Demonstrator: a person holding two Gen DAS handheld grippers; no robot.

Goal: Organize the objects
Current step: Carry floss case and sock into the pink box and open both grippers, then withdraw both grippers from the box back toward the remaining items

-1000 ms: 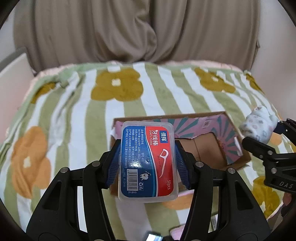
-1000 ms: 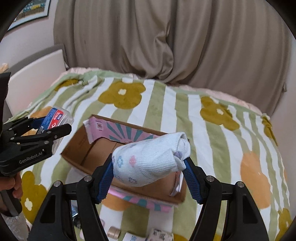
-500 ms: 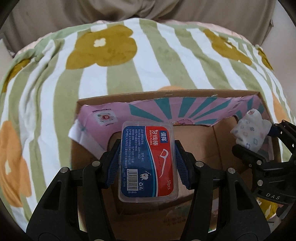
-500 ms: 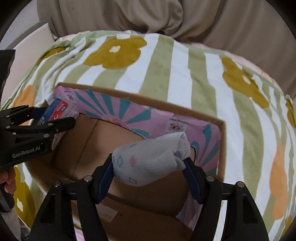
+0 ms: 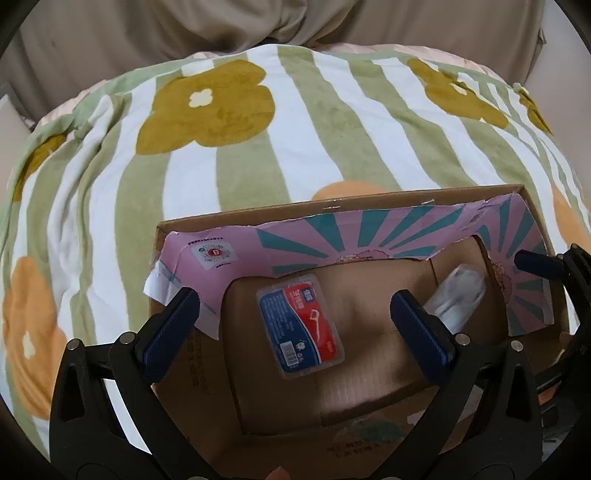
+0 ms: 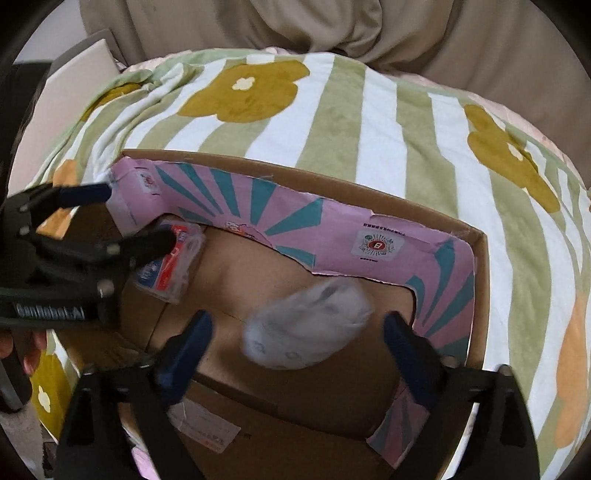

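Observation:
A cardboard box (image 5: 369, 199) with a pink and teal inner flap sits on the flowered blanket; it also shows in the right wrist view (image 6: 476, 236). My left gripper (image 5: 295, 325) is open above the box, and the blue and red dental floss box (image 5: 301, 326) lies on the box floor between its fingers. It shows in the right wrist view too (image 6: 173, 266). My right gripper (image 6: 295, 339) is open over the box. The white rolled sock (image 6: 306, 328), blurred, is inside the box below it; it also shows in the left wrist view (image 5: 458, 299).
The green and white striped blanket with yellow flowers (image 5: 295, 129) covers the bed around the box. Beige curtains (image 6: 369, 29) hang behind. A white board (image 6: 70, 85) stands at the far left. Small items lie by the box's near left corner.
Both grippers have opened over the box. The floss box dropped from the left gripper onto the box floor. The sock left the right gripper and is falling or landing in the box.

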